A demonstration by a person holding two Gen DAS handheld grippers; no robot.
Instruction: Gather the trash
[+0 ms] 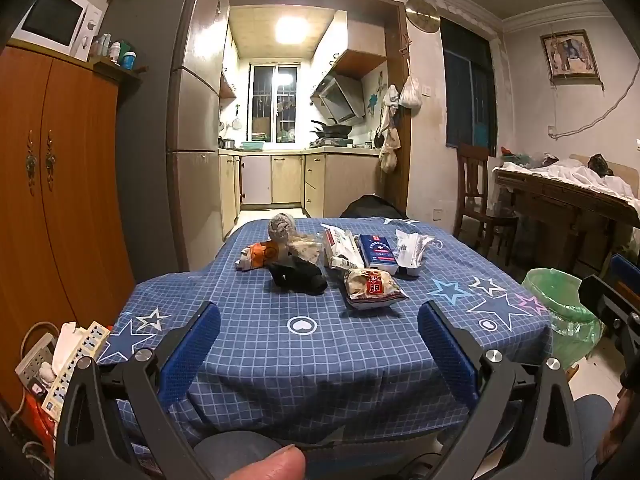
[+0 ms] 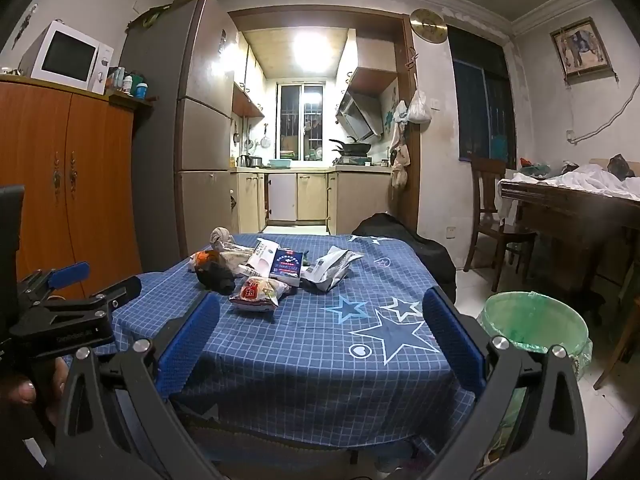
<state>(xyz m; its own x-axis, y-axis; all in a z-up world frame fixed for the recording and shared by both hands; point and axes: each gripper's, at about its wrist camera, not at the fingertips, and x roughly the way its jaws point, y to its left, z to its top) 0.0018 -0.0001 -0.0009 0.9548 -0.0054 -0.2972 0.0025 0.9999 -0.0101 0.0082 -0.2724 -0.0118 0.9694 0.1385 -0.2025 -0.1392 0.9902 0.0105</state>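
1. The left gripper (image 1: pixel 319 330) is standing wide open over the near edge of the table (image 1: pixel 360 380), with nothing between its blue pads; a thumb (image 1: pixel 276 462) is showing at the bottom of the left wrist view.
2. The right gripper (image 2: pixel 321 322) is also standing wide open and empty over the same near edge.
3. The trash is lying in a loose pile on the far half of the table, well apart from both grippers.
4. The snack wrapper (image 1: pixel 374 288) with red print is lying nearest, its long axis running left to right.
5. The blue box (image 1: pixel 378 254) is lying flat just behind it, its long axis pointing away from the cameras.
6. The crumpled white packet (image 1: pixel 412 250) is sitting just to the right of the box, and the white carton (image 1: pixel 340 246) just to the left.
7. The black crumpled thing (image 1: pixel 300 276) is lying to the left of the wrapper, with the orange packet (image 1: pixel 260 256) behind it and the grey ball of paper (image 1: pixel 282 226) furthest back.
8. The bin with a green bag (image 2: pixel 534 320) is standing on the floor beside the right side of the table, and nothing is blocking the way from the pile to it.
9. In the right wrist view the left gripper's body is showing at the left edge.
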